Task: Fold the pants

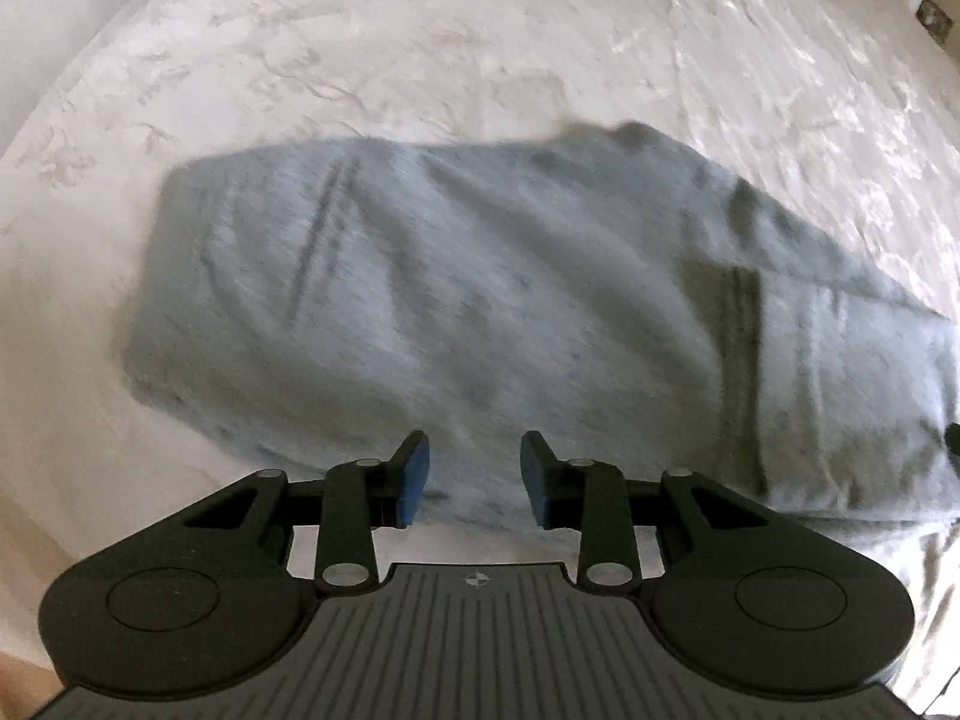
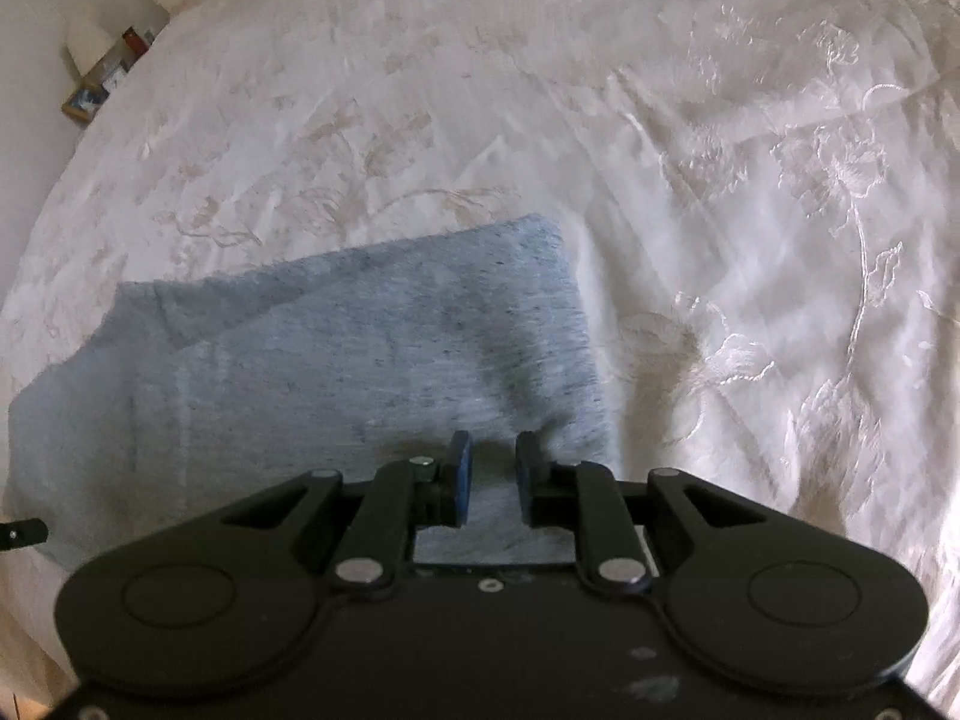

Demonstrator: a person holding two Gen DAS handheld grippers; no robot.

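Observation:
The light grey-blue pants (image 1: 456, 312) lie folded into a broad rectangle on a white bedspread (image 1: 420, 60). My left gripper (image 1: 474, 477) hovers over the pants' near edge, its jaws apart and empty. In the right wrist view the pants (image 2: 360, 360) fill the lower left. My right gripper (image 2: 493, 474) is over their near right corner, jaws a small gap apart with nothing between them. The tip of the other gripper (image 2: 24, 531) shows at the left edge.
The embroidered white bedspread (image 2: 720, 210) spreads to the right and beyond the pants. A bedside shelf with small items (image 2: 102, 78) stands at the far left. A dark fixture (image 1: 918, 0) shows at the upper right corner of the left view.

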